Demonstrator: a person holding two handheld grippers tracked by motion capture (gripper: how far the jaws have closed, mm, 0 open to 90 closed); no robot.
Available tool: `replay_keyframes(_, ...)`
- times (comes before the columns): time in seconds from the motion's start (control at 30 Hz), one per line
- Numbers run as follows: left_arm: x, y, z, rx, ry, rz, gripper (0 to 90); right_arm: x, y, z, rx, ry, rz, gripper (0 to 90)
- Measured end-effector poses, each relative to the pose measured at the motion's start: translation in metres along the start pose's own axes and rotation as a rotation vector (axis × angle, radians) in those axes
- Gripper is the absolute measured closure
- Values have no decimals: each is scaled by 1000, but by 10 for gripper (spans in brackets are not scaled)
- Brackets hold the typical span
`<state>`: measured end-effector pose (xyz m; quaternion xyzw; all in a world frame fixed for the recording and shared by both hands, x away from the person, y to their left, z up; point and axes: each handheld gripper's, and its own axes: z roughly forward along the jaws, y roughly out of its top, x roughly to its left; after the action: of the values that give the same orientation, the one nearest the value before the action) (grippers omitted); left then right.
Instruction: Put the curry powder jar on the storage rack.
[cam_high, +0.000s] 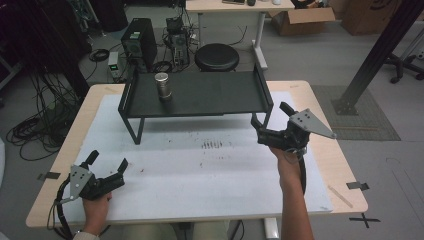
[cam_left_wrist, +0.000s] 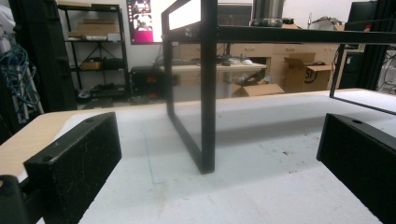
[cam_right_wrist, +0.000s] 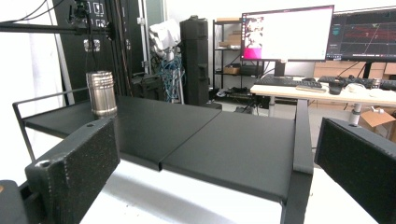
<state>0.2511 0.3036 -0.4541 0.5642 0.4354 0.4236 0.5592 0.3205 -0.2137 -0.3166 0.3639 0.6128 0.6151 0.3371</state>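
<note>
Brushed steel catches the light on the small metal canister (cam_high: 162, 85), which stands upright on the left part of the black shelf (cam_high: 210, 97) at the far side of the table (cam_high: 310, 92). Nothing else shares the shelf with it. The right gripper (cam_high: 270, 116) is raised near the shelf's right end, jaws spread wide and holding nothing, and its camera looks across the dark shelf top toward the canister (cam_right_wrist: 102, 93), which stands well apart from it. The left gripper (cam_high: 107, 161) rests low by the near left corner of the white mat (cam_high: 200, 170), also wide open and empty, facing the shelf's front leg (cam_left_wrist: 208, 93).

My guess is the right hand is the one going for the canister. To do it well, it should travel leftward above the shelf surface, clearing the raised side rail (cam_right_wrist: 302, 140), keep the jaws level and spread until they straddle the canister's ribbed body, then close around the middle, not the narrow top. The smooth round wall could slip or tip if pinched off-centre.
</note>
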Motion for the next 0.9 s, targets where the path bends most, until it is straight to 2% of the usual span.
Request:
replay_keyframes(0.43,0,0,0,0,0,1,2,2,-23,-13,6,-13,-3,0)
replay_keyframes(0.9,0,0,0,2,-1,2,2,4,-54,-18,27,-24,3,0)
